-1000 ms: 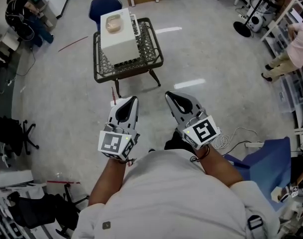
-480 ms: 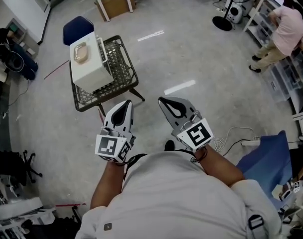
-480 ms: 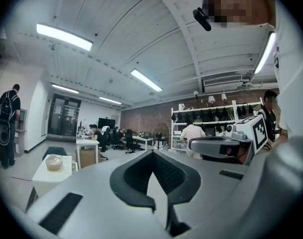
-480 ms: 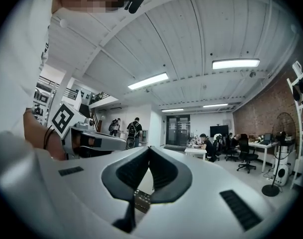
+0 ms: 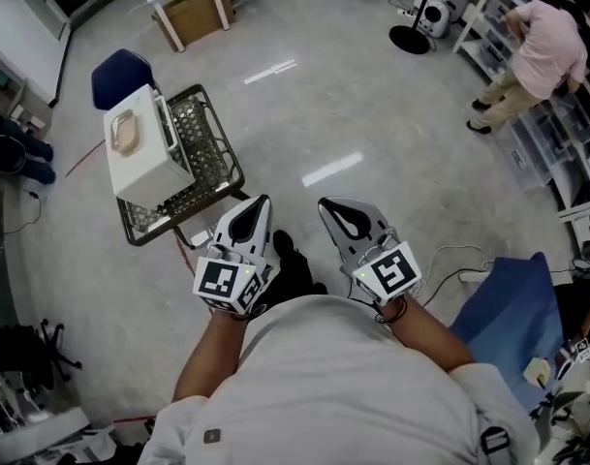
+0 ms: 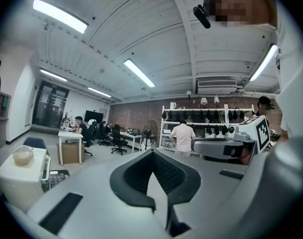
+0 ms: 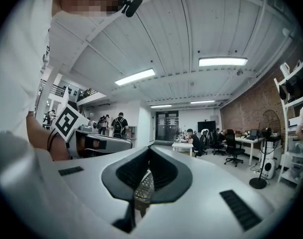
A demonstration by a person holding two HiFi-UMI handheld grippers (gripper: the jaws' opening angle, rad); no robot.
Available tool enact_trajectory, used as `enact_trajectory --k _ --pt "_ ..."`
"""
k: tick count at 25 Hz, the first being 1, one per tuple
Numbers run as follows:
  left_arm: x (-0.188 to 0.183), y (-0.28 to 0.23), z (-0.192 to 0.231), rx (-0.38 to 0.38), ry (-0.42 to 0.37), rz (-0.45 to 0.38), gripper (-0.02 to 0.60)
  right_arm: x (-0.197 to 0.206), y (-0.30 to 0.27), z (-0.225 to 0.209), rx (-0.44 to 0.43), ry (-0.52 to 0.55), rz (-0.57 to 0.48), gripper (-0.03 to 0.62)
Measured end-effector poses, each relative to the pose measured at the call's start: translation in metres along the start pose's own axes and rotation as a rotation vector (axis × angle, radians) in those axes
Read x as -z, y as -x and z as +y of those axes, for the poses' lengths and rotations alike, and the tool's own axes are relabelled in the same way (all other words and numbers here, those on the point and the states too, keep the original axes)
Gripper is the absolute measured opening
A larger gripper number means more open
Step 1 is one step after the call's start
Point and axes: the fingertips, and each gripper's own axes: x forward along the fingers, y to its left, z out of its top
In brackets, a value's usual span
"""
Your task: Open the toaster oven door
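Note:
The toaster oven (image 5: 139, 153) is a white box standing on a black wire-mesh table (image 5: 209, 158) at the left of the head view, with a pale container (image 5: 126, 134) on its top. In the left gripper view the toaster oven (image 6: 17, 180) shows at the far left edge. Both grippers are held close to the person's body, well short of the table. My left gripper (image 5: 258, 205) is shut and holds nothing. My right gripper (image 5: 331, 207) is shut and empty too. The oven's door side is not visible.
A blue chair (image 5: 118, 71) stands behind the mesh table, and a white desk with a cardboard box (image 5: 193, 13) lies farther back. A person in pink (image 5: 539, 39) bends at shelves at the far right. Cables (image 5: 459, 260) and a blue seat (image 5: 503, 313) lie at the right.
The head view has swung: the toaster oven and its table have slid from upper centre to the left. Both grippers stay shut in front of the body.

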Motion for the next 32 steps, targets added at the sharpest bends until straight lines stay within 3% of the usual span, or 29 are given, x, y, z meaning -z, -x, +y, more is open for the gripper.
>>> enact_trajectory --k 7,20,28,32 --pt "0.002 -0.09 0.04 0.056 0.012 -0.004 0.015 0.013 -0.039 -0.075 0.063 -0.027 0.031 0.018" --pt "-0.016 -0.202 0.199 0.101 -0.041 0.009 0.015 0.019 -0.227 -0.167 0.063 -0.018 0.019 0.018" --pt "-0.029 -0.242 0.248 0.065 -0.026 0.019 0.015 0.01 -0.288 -0.2 -0.001 -0.021 0.03 0.018" --pt "-0.028 -0.265 0.284 0.006 -0.015 0.023 0.015 0.018 -0.332 -0.22 -0.066 -0.027 0.038 0.018"
